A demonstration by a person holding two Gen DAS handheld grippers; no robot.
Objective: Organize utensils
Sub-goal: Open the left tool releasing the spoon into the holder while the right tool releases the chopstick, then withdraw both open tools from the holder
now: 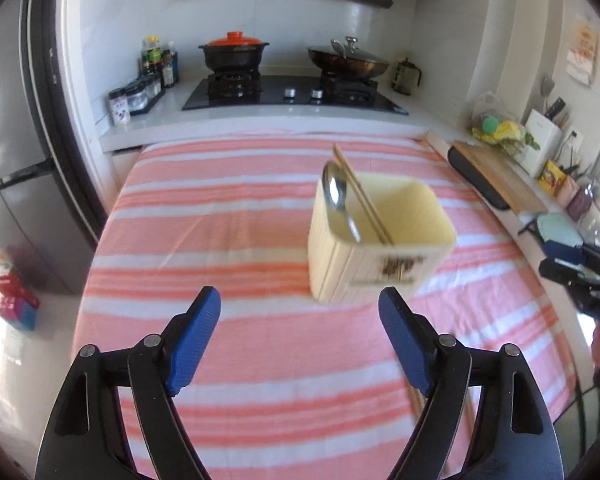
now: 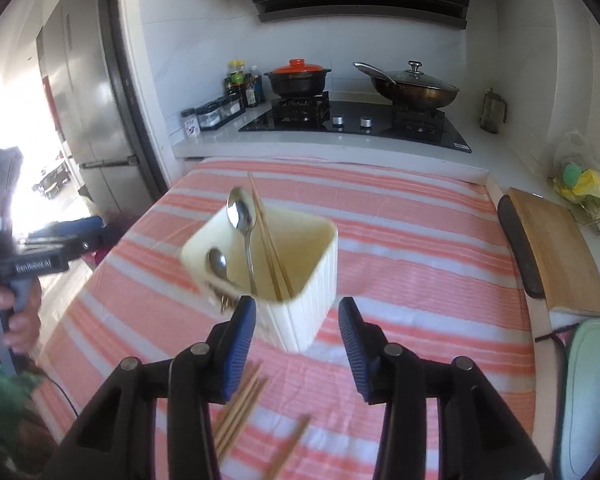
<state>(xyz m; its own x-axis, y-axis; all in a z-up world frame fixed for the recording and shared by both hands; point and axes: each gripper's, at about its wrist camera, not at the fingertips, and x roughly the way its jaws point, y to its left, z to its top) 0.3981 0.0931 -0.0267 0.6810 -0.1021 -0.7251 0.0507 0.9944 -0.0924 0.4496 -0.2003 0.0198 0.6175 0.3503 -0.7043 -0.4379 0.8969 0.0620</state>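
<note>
Right wrist view alone shows a second spoon; both claws gape, holding nothing.

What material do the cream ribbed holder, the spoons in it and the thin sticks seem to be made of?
Cream ribbed rectangular holder: probably matte plastic; smooth moulded ribs, even colour, no glare.
Shiny silver spoon: likely polished steel; its bowl mirrors the light.
Thin brown chopsticks in the holder and loose chopsticks on the striped cloth: apparently bamboo or wood; dull tan, unglossed.

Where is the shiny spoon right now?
The spoon stands in the cream holder beside the chopsticks, mid-table on the striped cloth, in both views.
</note>
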